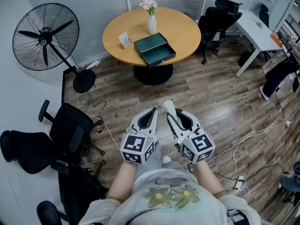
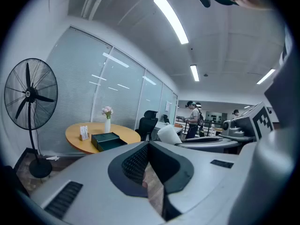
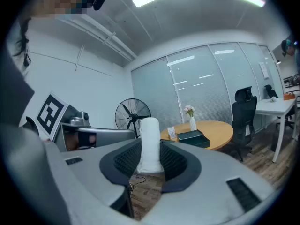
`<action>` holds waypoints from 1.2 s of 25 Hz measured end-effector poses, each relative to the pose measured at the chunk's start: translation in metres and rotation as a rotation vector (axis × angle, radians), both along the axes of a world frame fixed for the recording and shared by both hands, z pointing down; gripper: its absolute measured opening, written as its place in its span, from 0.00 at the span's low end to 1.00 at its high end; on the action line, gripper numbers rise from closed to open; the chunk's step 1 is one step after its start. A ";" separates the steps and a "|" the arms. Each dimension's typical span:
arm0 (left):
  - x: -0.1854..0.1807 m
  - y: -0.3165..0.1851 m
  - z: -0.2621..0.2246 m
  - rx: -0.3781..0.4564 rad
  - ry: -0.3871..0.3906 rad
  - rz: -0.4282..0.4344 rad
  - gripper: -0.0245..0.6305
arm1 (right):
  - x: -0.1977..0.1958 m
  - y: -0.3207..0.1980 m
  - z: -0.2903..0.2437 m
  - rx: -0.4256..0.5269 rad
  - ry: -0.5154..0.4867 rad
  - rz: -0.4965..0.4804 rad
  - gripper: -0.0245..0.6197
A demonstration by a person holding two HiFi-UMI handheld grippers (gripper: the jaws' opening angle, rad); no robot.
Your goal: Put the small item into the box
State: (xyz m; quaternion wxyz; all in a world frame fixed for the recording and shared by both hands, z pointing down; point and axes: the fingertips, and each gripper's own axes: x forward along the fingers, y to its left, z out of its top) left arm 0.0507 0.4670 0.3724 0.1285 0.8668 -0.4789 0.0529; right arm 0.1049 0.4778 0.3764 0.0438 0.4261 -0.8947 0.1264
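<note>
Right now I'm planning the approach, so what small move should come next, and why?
Probably a step forward toward the round table. The right hand-held gripper is clamped on the white roll, while the green box sits on that table well ahead, with bare floor between.

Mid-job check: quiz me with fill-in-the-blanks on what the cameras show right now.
The right gripper clamps its jaws on a ____ roll.
The left gripper holds ____ in its jaws.
The dark green box sits on the round table beside a vase of ____ flowers.
The standing fan is on the person's ____ side.
Missing: white; nothing; pink; left.
</note>
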 end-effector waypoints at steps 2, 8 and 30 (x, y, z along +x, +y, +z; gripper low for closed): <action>-0.006 -0.014 0.005 -0.009 0.005 0.004 0.04 | -0.007 -0.014 0.004 -0.007 0.005 -0.002 0.24; -0.036 -0.083 0.011 -0.025 -0.002 0.006 0.04 | -0.029 -0.084 0.014 -0.033 0.005 0.007 0.24; -0.098 -0.281 0.038 -0.091 0.042 0.111 0.04 | -0.074 -0.279 0.026 -0.037 0.083 0.134 0.24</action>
